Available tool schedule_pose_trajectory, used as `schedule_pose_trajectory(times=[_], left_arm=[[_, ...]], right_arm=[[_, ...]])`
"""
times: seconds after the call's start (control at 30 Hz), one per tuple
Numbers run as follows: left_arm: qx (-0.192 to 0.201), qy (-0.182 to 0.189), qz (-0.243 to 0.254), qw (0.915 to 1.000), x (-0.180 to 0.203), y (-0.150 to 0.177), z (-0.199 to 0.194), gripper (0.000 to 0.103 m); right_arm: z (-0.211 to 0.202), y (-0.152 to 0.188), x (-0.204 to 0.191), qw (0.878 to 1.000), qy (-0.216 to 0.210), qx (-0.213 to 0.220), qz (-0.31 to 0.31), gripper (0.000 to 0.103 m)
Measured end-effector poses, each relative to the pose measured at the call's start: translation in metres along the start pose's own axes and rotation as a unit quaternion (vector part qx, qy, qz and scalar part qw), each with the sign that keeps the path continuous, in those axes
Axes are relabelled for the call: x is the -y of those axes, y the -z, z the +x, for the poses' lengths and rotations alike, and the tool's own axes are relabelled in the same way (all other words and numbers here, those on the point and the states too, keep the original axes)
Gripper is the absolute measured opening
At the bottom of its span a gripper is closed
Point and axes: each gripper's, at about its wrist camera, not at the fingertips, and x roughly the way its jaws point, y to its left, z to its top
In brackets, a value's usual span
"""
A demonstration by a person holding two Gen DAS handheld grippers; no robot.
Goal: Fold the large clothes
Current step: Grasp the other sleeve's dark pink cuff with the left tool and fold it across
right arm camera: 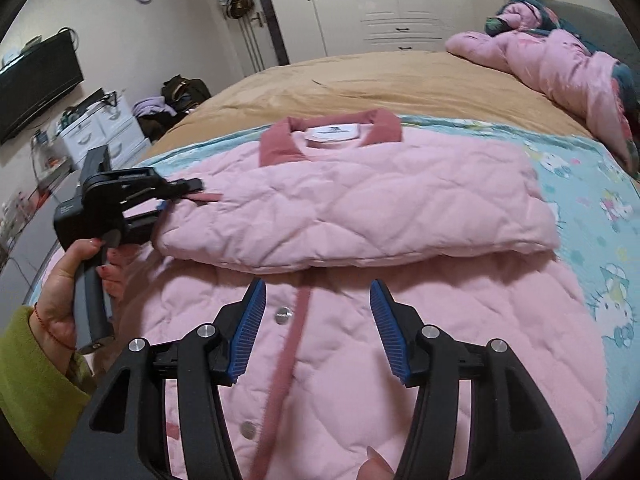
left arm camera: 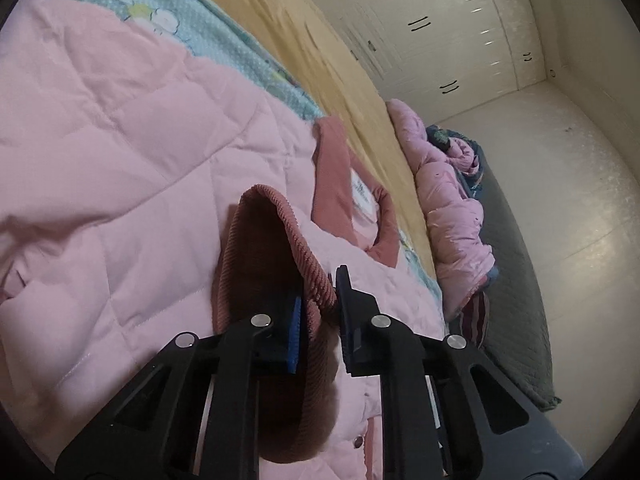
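Observation:
A pink quilted jacket (right arm camera: 360, 208) lies on the bed with its dusty-rose collar (right arm camera: 280, 148) at the far side and its upper part folded over the lower front. My left gripper (left arm camera: 320, 312) is shut on the ribbed rose sleeve cuff (left arm camera: 280, 232). The right wrist view shows it at the jacket's left edge (right arm camera: 192, 190), held by a hand in a green sleeve (right arm camera: 32, 380). My right gripper (right arm camera: 318, 300) stands open over the snap placket (right arm camera: 296, 320), with nothing between its blue pads (right arm camera: 248, 332).
The jacket rests on a blue cartoon sheet (right arm camera: 600, 200) over a tan bedspread (right arm camera: 380, 80). More pink padded clothes (right arm camera: 560, 68) are heaped at the bed's far right. White wardrobes (right arm camera: 400, 0), a wall television (right arm camera: 36, 80) and white drawers (right arm camera: 104, 128) line the room.

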Motion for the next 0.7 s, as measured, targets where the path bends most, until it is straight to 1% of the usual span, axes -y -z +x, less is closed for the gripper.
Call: schedule_pose_trajectory(times=[0.07,0.13,0.2,0.23,0.3,0.4,0.47,0.57,0.67,0.7], left_arm=[[0.01,0.0,0.017,0.9998,0.007,-0.001,-0.004,0.007],[0.029,0.016,0.032,0.999,0.02,-0.004,-0.017,0.007],[0.048,0.03,0.057,0.9967,0.037,-0.007,-0.031,0.007],[0.063,0.028,0.08,0.9944,0.048,-0.009,-0.04,0.006],[0.08,0.024,0.106,0.9908,0.058,-0.012,-0.051,0.006],[0.076,0.012,0.095,0.9925,0.051,-0.015,-0.052,0.006],[0.067,-0.004,0.085,0.9941,0.04,-0.015,-0.049,0.006],[0.057,-0.025,0.087,0.9942,0.032,-0.015,-0.047,0.006],[0.043,-0.05,0.09,0.9937,0.026,-0.012,-0.038,0.006],[0.042,-0.061,0.095,0.9927,0.024,-0.011,-0.035,0.006]], right_arm=[[-0.002,0.001,0.007,1.0,0.005,0.001,0.008,0.053],[-0.005,-0.002,0.014,1.0,0.011,0.006,0.015,0.053],[-0.01,-0.007,0.021,0.999,0.02,0.018,0.018,0.053],[-0.014,-0.011,0.025,0.999,0.023,0.025,0.019,0.053],[-0.018,-0.018,0.034,0.998,0.033,0.036,0.024,0.053],[-0.02,-0.033,0.054,0.997,0.058,0.047,0.038,0.053],[-0.013,-0.045,0.07,0.995,0.076,0.046,0.046,0.053],[0.006,-0.063,0.09,0.992,0.112,0.034,0.043,0.053],[0.03,-0.078,0.107,0.99,0.131,0.013,0.041,0.053],[0.039,-0.083,0.112,0.991,0.13,0.003,0.042,0.053]])
